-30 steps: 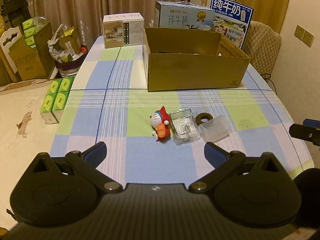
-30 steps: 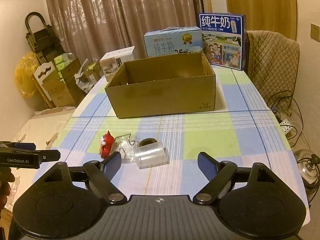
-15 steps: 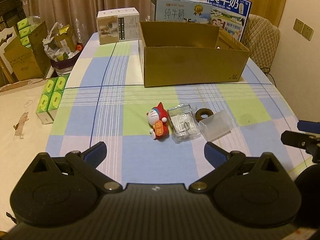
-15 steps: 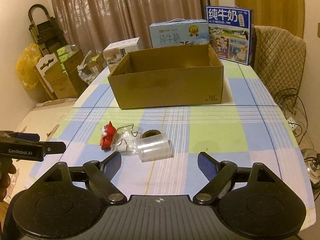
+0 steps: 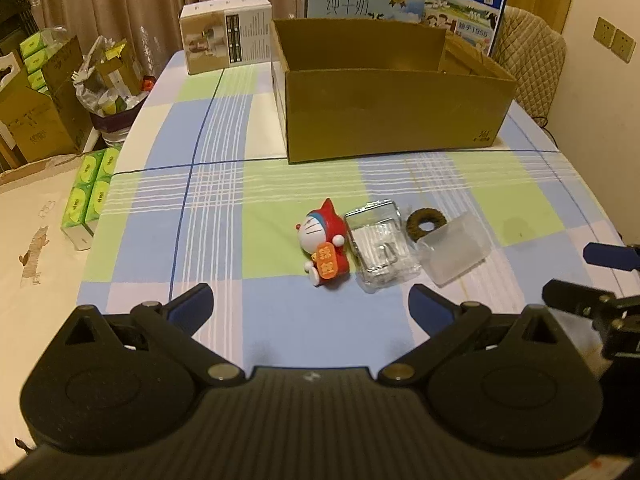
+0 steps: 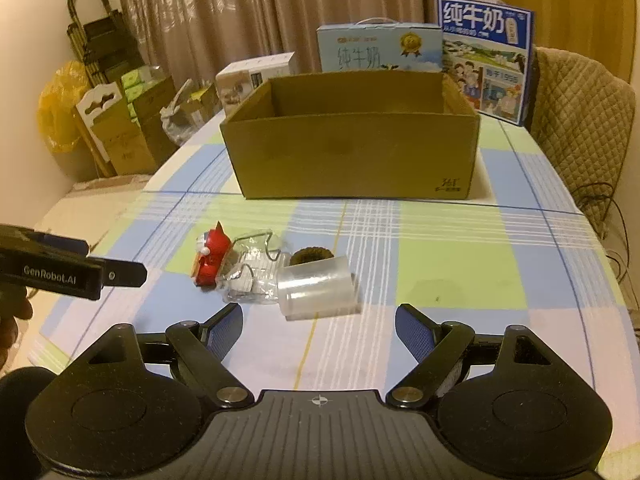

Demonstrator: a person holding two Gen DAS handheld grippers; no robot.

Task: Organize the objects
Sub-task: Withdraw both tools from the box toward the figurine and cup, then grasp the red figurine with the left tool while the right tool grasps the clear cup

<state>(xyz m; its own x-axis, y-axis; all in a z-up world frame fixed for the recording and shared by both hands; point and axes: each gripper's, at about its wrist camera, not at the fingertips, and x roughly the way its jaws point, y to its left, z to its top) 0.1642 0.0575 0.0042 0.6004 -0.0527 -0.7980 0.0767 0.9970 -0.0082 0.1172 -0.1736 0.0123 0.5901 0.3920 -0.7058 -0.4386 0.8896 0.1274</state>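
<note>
Four small things lie in a row on the checked tablecloth: a red and white cat figurine [image 5: 326,246] [image 6: 210,258], a clear plastic pack with a wire clip [image 5: 380,250] [image 6: 254,272], a brown ring [image 5: 426,223] [image 6: 311,257] and a clear plastic cup [image 5: 454,250] [image 6: 316,290] on its side. Behind them stands an open cardboard box [image 5: 394,120] [image 6: 352,160]. My left gripper [image 5: 310,306] is open just short of the figurine, with nothing between its fingers. My right gripper [image 6: 319,328] is open just short of the cup, also empty.
A white carton [image 5: 226,38] and two blue milk cartons [image 6: 378,50] [image 6: 484,56] stand behind the box. Green tissue packs [image 5: 90,196] lie off the table's left edge, with boxes and a bin beyond. A padded chair [image 6: 582,120] is at the right.
Both grippers have come down and forward toward the row of small things, which now look larger and nearer. Both stay open.
</note>
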